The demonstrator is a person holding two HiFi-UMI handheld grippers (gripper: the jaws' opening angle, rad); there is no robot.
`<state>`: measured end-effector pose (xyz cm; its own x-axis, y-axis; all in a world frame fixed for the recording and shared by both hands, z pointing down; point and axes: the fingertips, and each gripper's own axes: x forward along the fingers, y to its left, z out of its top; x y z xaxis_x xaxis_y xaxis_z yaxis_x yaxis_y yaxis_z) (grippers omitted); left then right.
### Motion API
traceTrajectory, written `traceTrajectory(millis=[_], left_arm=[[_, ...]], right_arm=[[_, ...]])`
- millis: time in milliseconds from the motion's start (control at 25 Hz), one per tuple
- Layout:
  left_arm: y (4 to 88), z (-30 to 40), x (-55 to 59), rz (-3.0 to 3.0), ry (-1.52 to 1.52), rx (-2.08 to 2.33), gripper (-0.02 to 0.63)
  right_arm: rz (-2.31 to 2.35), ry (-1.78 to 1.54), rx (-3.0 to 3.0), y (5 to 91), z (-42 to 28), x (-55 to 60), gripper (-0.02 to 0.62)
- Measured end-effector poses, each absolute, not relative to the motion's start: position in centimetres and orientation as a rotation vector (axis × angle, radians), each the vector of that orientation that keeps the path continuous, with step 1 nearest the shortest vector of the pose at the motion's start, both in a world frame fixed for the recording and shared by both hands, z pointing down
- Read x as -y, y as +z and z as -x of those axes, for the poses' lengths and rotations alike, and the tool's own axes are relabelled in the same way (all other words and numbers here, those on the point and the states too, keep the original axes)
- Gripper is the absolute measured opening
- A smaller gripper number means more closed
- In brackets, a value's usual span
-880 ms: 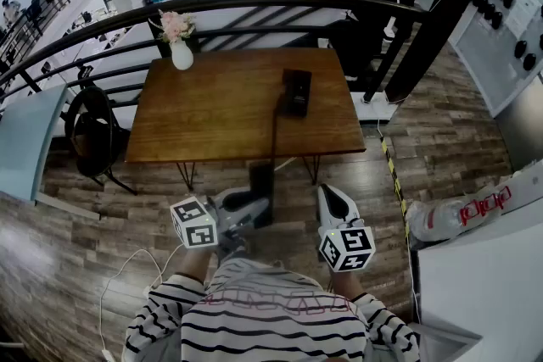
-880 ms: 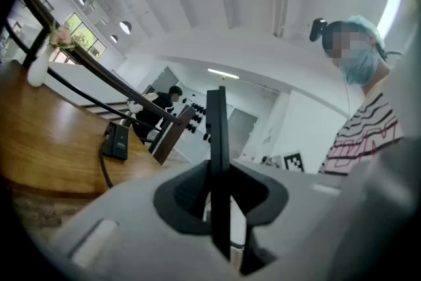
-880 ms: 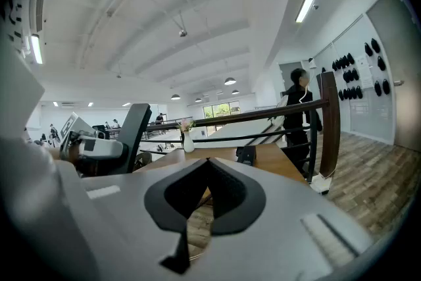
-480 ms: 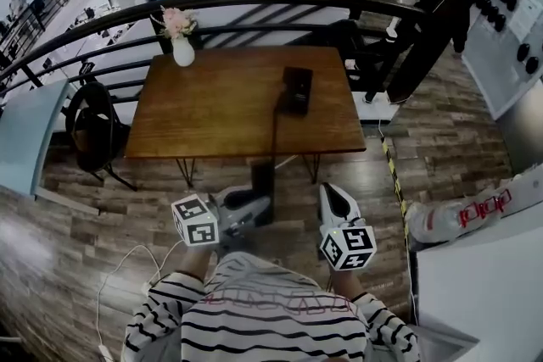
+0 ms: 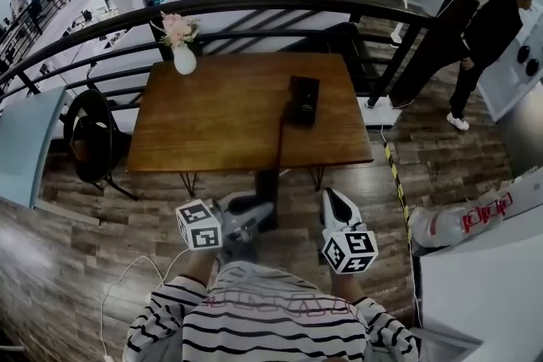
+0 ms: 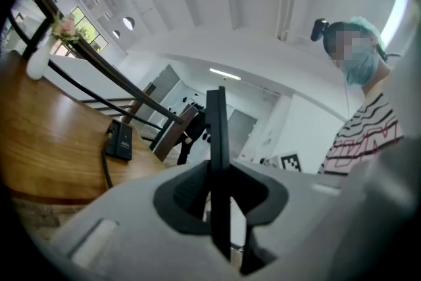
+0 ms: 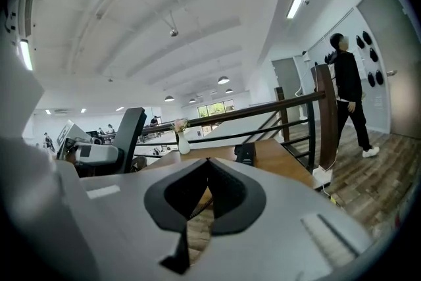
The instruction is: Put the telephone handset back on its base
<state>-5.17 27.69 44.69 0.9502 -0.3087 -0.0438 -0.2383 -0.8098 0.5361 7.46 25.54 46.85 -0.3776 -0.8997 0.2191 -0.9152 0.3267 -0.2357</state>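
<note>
Carrying step, it seems: the left hand-held gripper (image 5: 254, 212) clamps the handset (image 5: 263, 186); the right hand-held gripper (image 5: 333, 199) is closed, empty. Next likely needs a reach toward twelve o'clock to the base (image 5: 303, 100) on the tabletop (image 5: 221, 119).

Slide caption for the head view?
Left tool holds the corded handset short of the base on the wooden table.

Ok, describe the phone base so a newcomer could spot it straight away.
Find the brown wooden table beside the black railing. Toward its right side lies the black telephone base. Unlike the white vase of pink flowers at the far left corner, it is dark and flat, with a cord trailing off the near edge.
</note>
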Motion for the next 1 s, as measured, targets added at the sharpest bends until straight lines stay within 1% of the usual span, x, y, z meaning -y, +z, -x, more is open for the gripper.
traceTrajectory(millis=[280, 520, 1000], left_arm=[[45.2, 9.0, -19.3, -2.528, -0.135, 0.278, 0.075], [45.0, 10.8, -12.7, -2.516, -0.098, 0.155, 0.075], [45.4, 12.0, -4.8, -2.484, -0.079, 0.003, 0.075]], right_arm=[[-1.837, 0.566, 2.429, 47.6, -4.4, -17.9, 0.000], [-1.954, 0.589, 2.365, 47.4, -2.4, -12.4, 0.000], [-2.086, 0.620, 2.243, 48.0, -0.9, -6.9, 0.000]])
